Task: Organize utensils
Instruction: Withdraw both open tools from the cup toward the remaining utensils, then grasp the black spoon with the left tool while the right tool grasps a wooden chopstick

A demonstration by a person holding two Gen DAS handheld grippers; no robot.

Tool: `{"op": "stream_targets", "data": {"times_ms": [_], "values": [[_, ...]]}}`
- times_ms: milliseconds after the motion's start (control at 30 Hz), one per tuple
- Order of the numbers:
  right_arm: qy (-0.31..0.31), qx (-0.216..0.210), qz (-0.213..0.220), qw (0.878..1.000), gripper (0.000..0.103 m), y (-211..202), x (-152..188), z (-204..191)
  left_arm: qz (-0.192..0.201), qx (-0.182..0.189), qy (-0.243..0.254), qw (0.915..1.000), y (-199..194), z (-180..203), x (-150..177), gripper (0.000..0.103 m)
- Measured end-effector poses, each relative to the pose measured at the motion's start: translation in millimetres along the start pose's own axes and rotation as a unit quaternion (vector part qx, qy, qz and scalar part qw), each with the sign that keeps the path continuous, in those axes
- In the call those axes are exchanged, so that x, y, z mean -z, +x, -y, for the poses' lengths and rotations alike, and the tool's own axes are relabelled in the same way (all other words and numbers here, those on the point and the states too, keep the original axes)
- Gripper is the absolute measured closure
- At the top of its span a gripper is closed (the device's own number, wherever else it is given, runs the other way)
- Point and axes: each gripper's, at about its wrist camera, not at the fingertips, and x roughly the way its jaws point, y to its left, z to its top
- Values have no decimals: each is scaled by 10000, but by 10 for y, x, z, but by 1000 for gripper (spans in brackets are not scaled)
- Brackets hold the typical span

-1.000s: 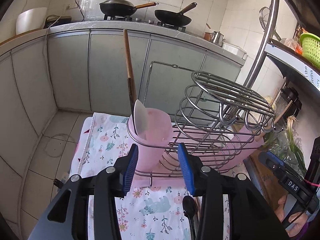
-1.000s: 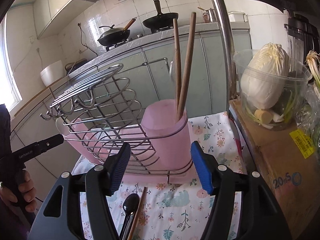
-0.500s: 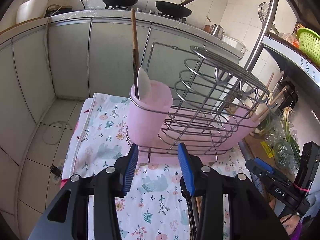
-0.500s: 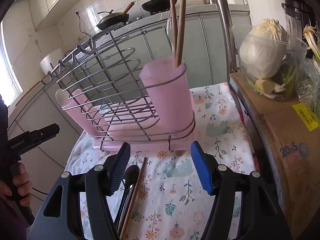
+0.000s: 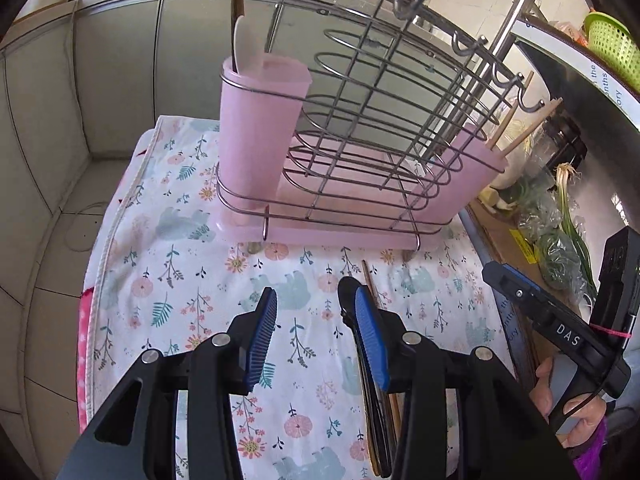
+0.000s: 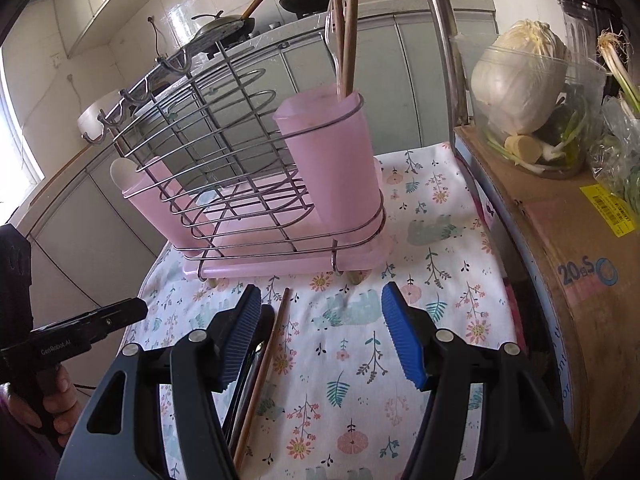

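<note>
A wire rack [image 5: 380, 128] on a pink base stands on a floral cloth [image 5: 180, 280]. Its near pink cup [image 5: 256, 128] holds a white spoon [image 5: 242, 44] and a wooden chopstick. In the right wrist view the rack [image 6: 224, 168] shows a pink cup [image 6: 336, 160] with two wooden chopsticks [image 6: 348, 28]. A black spoon [image 5: 348, 292] and a wooden chopstick [image 5: 374, 284] lie on the cloth in front of the rack, also seen in the right wrist view [image 6: 276, 336]. My left gripper [image 5: 312, 336] is open above the cloth, the spoon beside its right finger. My right gripper [image 6: 320, 336] is open and empty.
A cardboard box [image 6: 580, 264] with a clear tub of cabbage [image 6: 520, 80] stands right of the cloth. A metal shelf post [image 6: 444, 48] rises beside it. Grey cabinets [image 5: 120, 60] lie beyond the cloth, with a drop to the tiled floor on the left.
Both grippers have pulled back and tilted down from the rack. The cloth and the loose spoon and chopstick now show more fully. Both grippers stay open.
</note>
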Motion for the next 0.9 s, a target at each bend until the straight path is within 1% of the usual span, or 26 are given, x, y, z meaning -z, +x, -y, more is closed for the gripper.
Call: {"op": "stream_targets", "data": {"times_ms": [333, 500, 667, 733, 800, 900], "values": [[70, 15, -203, 9998, 40, 96, 87, 50, -489, 184, 165, 9985, 249, 184, 203, 63], [131, 30, -303, 9994, 39, 153, 117, 102, -645, 149, 255, 9975, 345, 212, 220, 63], [232, 77, -327, 9992, 39, 178, 117, 190, -818, 198, 107, 9964, 432, 152, 190, 63], [296, 89, -378, 9988, 39, 206, 121, 233, -892, 212, 126, 9957, 472, 145, 186, 63], [362, 54, -446, 9983, 39, 236, 121, 261, -1024, 257, 176, 9943, 534, 160, 195, 64], [424, -58, -554, 9975, 39, 277, 125, 286, -1356, 475, 113, 9896, 682, 193, 217, 67]]}}
